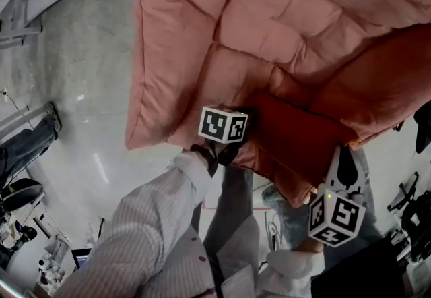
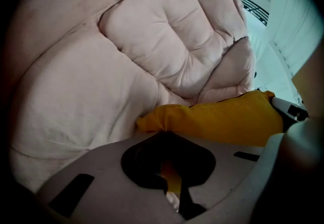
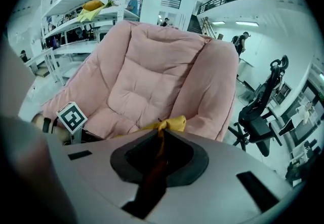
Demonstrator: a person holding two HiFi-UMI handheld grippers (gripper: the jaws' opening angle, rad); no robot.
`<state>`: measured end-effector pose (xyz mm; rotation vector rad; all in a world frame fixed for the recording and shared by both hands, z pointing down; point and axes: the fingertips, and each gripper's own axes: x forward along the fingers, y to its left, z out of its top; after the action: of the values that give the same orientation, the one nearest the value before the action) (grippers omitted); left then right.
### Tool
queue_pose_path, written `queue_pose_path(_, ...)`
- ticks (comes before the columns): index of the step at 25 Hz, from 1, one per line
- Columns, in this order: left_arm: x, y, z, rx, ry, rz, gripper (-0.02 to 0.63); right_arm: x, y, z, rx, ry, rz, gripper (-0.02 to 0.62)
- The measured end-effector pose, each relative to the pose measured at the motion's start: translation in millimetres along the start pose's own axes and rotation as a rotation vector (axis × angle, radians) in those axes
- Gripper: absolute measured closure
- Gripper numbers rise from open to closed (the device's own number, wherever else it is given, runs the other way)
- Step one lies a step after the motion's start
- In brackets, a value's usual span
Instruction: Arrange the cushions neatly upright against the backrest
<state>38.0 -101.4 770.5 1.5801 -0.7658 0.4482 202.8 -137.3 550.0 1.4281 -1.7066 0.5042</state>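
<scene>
The left tongs (image 2: 171,180) and the right tongs (image 3: 158,154) each pinch one end of the cushion (image 1: 296,145), which lies flat at the chair (image 1: 269,13) seat's front, likely so both ends rise together toward the backrest (image 3: 162,61)

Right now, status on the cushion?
Status: left claw and right claw shut on orange cushion. It lies on armchair seat, not upright against backrest. Nothing blocking.

Left of the pink armchair (image 3: 167,76) I see white shelving (image 3: 101,13); right of it, a black office chair (image 3: 260,111); under it, pale glossy floor (image 1: 81,108).
</scene>
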Motion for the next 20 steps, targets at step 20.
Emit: queue_pose_path(20,-125,3,90,0.072,-0.178,0.078,0.589,-28,32,72,0.063,-0.149,0.019,0.558)
